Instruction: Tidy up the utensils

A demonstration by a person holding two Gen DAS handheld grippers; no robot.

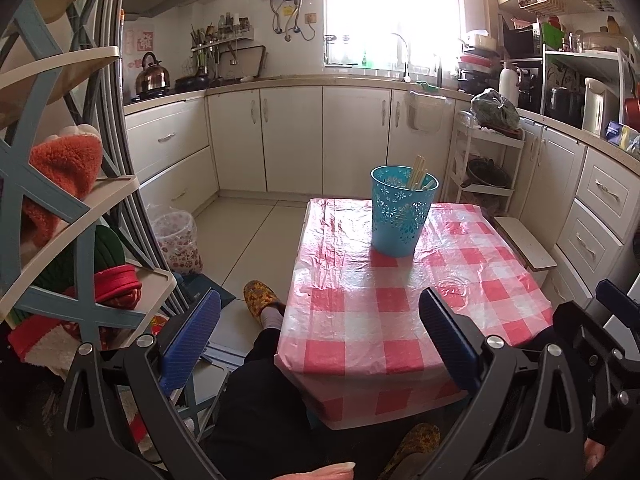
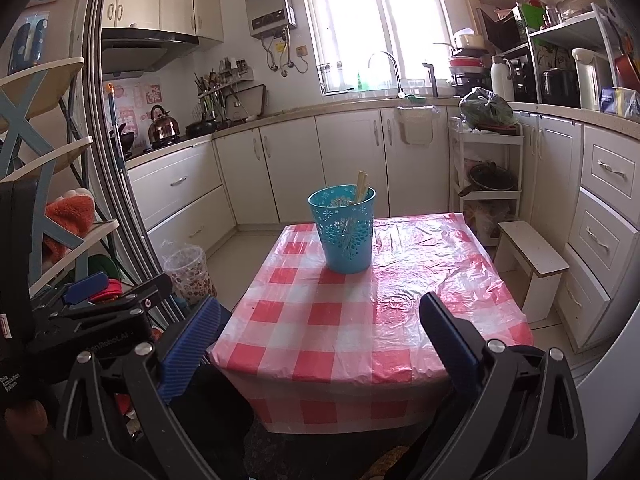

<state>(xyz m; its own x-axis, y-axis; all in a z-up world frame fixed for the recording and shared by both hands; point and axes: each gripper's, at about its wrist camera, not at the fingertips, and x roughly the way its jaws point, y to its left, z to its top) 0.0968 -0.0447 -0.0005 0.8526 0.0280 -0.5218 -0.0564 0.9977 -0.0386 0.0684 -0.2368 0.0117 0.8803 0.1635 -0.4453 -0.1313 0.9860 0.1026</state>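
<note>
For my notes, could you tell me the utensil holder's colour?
Teal-blue holder, with cut-out flowers; clearest in right wrist view.

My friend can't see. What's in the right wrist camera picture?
A blue basket holding chopsticks stands on a red-checked table in a kitchen. The right gripper, open and empty, is pointed at it.

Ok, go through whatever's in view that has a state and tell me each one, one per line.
Left gripper: open, holding nothing.
Right gripper: open, holding nothing.
Blue bin: upright on the table, chopsticks inside.
Chopsticks: standing in the bin, leaning on its rim.
Table: covered by a checked cloth, only the bin on it.
Base cabinets: doors shut.
</note>
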